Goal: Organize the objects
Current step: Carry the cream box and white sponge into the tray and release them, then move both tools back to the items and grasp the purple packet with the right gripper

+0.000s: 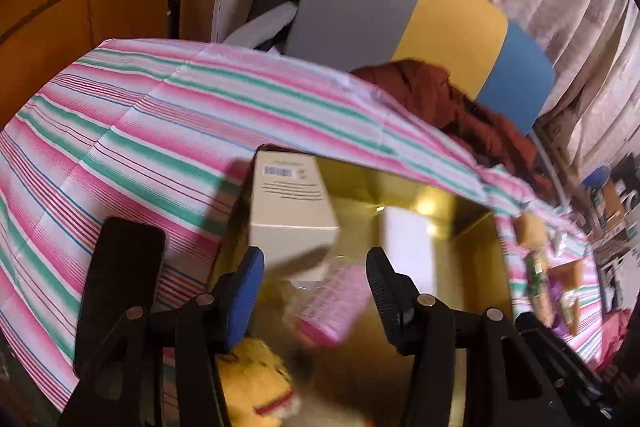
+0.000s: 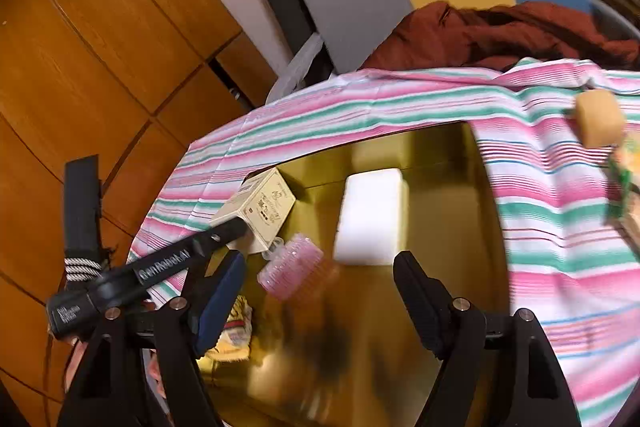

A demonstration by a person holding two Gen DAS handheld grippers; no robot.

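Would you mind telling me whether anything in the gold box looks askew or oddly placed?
Yes: the cream carton sits tilted, propped on the gold box's left wall instead of lying flat. The pink ridged bottle looks blurred between the right tongs, with no pad touching it.

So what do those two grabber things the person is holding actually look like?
Both are black plastic tongs with silver pivot pins. On each, one finger has a blue pad, the other a ribbed black pad. The left gripper carries white "GenRobot.AI" lettering, seen from the right gripper.
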